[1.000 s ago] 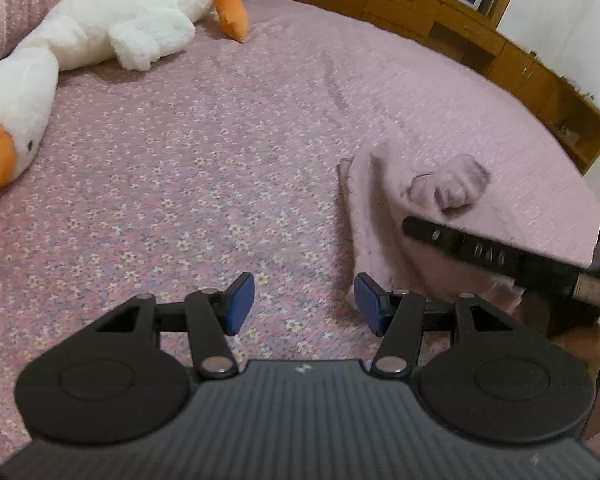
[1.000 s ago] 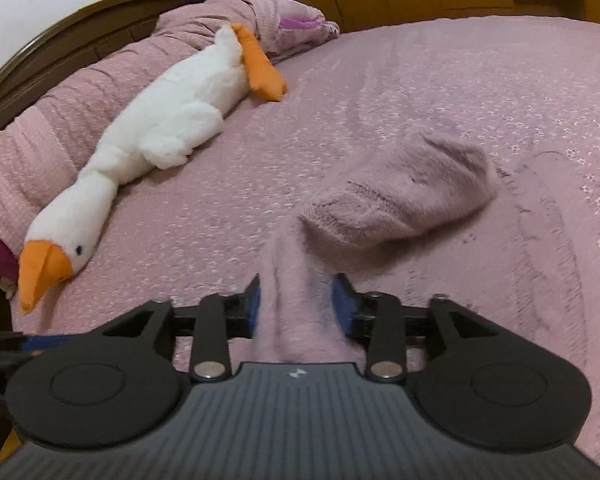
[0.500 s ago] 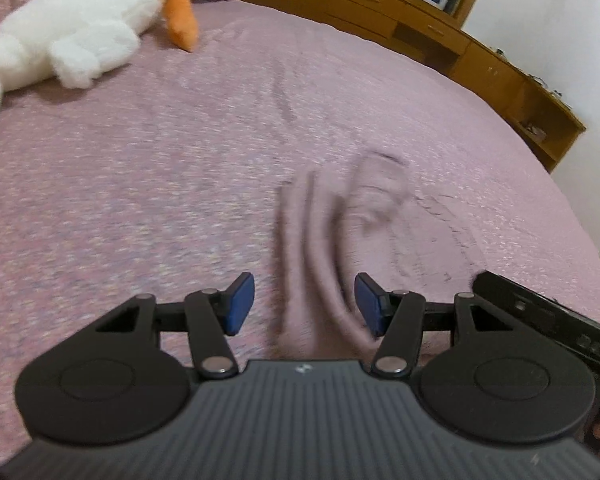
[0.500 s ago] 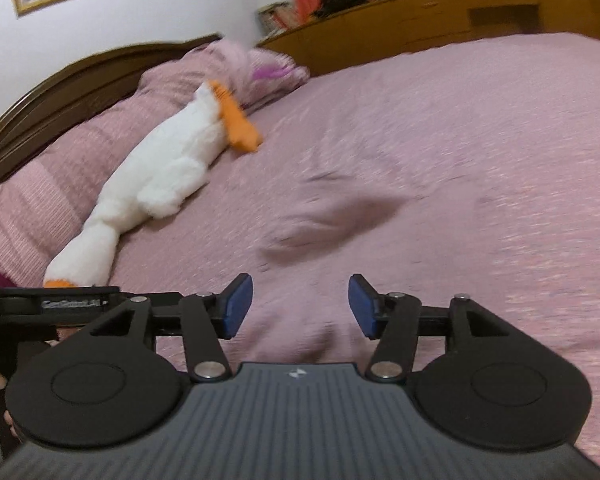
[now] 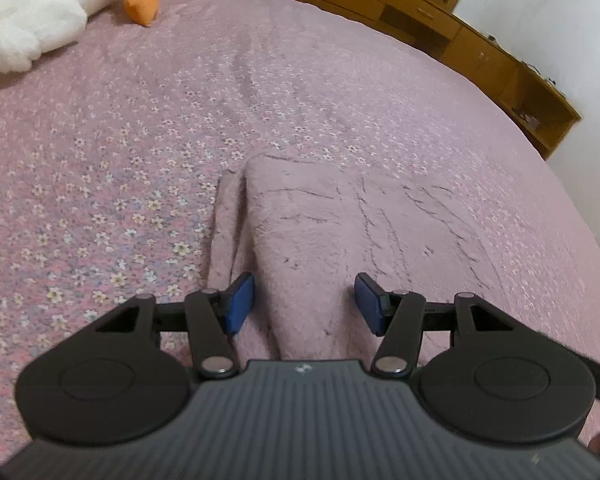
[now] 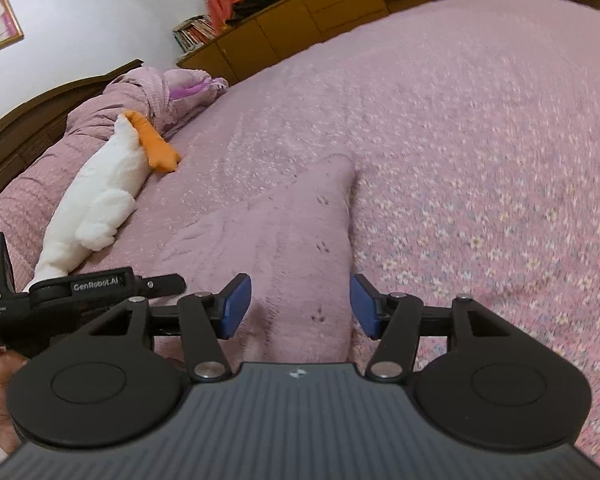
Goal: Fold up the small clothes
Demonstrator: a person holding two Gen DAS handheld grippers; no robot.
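Note:
A small fuzzy pink garment (image 5: 340, 224) lies flat on the pink flowered bedspread (image 5: 100, 152), with a narrow strip along its left side. My left gripper (image 5: 304, 304) is open, its blue pads over the garment's near left edge, holding nothing. In the right wrist view the same garment (image 6: 284, 232) stretches away from me. My right gripper (image 6: 300, 308) is open over its near right edge and empty. The left gripper's body (image 6: 60, 296) shows at the left of that view.
A white plush goose with orange feet (image 6: 108, 192) lies at the far left by the pink pillows and dark headboard (image 6: 28, 120). Wooden cabinets (image 5: 420, 16) run along the far side of the bed. The bedspread (image 6: 500, 160) extends right.
One second ago my right gripper was shut on the garment; it has let go and opened. The garment now lies flat. My left gripper has moved right, over the garment.

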